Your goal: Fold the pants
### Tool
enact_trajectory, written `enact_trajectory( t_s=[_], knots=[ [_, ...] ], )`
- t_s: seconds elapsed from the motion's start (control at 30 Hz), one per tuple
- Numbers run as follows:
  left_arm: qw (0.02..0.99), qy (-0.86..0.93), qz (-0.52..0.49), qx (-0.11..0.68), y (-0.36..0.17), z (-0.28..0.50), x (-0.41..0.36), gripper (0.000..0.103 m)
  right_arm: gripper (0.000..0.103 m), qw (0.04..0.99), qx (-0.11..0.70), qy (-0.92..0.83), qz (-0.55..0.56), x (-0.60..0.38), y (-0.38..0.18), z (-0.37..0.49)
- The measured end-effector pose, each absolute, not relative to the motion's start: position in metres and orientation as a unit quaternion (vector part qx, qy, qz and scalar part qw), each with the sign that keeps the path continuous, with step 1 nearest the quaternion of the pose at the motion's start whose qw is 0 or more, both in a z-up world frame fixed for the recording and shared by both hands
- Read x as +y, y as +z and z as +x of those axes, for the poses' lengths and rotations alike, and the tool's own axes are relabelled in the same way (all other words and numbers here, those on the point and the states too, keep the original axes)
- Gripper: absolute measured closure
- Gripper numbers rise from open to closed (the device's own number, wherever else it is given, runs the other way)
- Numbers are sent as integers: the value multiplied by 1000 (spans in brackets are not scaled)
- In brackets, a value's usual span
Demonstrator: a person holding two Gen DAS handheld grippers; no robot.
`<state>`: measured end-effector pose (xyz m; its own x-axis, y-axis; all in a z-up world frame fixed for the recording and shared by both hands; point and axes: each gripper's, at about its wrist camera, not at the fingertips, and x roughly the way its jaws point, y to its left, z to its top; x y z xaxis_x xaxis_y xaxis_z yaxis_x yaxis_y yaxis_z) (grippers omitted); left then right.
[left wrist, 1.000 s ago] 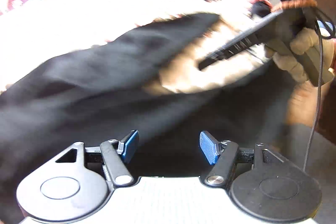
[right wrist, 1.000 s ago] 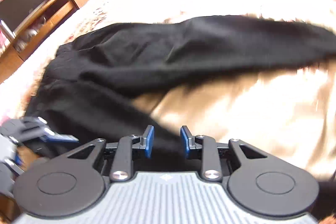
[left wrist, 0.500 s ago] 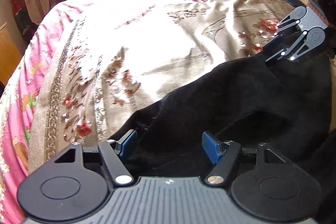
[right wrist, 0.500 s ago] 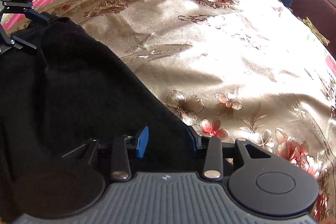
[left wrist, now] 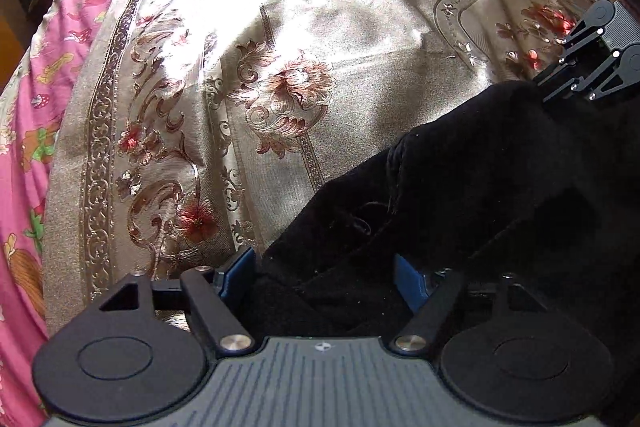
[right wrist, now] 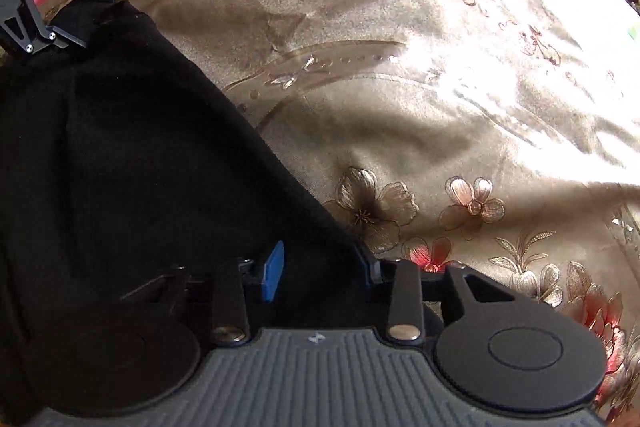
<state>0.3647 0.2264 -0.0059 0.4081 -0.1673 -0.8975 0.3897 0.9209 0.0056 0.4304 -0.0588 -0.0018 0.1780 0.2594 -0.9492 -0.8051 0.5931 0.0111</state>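
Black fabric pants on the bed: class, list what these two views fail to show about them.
- Black fabric pants: legs and waistband indistinguishable, dark folds, cut off by both views' edges.
- Left gripper: grip unclear, cloth fills the gap.
- Right gripper: one blue pad mostly cloth-covered.

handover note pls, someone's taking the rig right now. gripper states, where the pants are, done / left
Left hand-held gripper: jaws apart, black pants bunched between the pads; not visibly clamped.
Right hand-held gripper: same, jaws apart with the pants' edge between them.
Pants: dark heap on the floral bedspread, spanning between the two grippers along the near side of the bed.
Done: pants brought onto the bed.
Left: no neat fold visible yet. Spread flat, lay leg on leg, then fold lengthwise.
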Motion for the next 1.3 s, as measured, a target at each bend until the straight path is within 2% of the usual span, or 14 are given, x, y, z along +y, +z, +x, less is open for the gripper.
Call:
enact_trajectory(
  t_s=[0.03,0.13,0.23,0.4,0.53,0.6,0.7,0.73,0.8,0.9,1.0,1.1,1.3],
  knots=[
    [835,-165,120,512,-2,359,221,37,100,730,526,362,-243,-61,-1,425],
    [842,-144,167,492,6,352,209,67,103,754,501,347,-246,-66,6,409],
    [852,-130,197,468,22,339,198,78,103,782,466,330,-249,-75,24,391],
    [878,-157,189,411,63,283,183,79,103,828,401,316,-232,-107,82,340],
    [883,-187,173,395,80,227,171,79,99,829,407,301,-237,-117,87,300],
    [888,-197,172,379,98,201,165,79,97,820,398,307,-274,-111,85,285],
    [899,-203,146,360,117,173,167,79,83,814,376,312,-313,-99,80,281],
    [899,-208,144,358,120,165,167,79,70,814,370,311,-323,-94,77,283],
    [896,-213,151,359,119,154,165,79,55,805,355,319,-353,-86,68,285],
    [893,-225,144,362,110,147,164,79,48,783,323,319,-426,-76,49,286],
    [891,-238,134,363,101,146,164,79,48,765,276,307,-494,-67,34,286],
    [888,-251,129,362,97,146,164,79,39,754,270,320,-506,-60,29,292],
    [891,-254,120,356,97,138,171,79,42,719,270,330,-549,-33,0,314]
  ],
)
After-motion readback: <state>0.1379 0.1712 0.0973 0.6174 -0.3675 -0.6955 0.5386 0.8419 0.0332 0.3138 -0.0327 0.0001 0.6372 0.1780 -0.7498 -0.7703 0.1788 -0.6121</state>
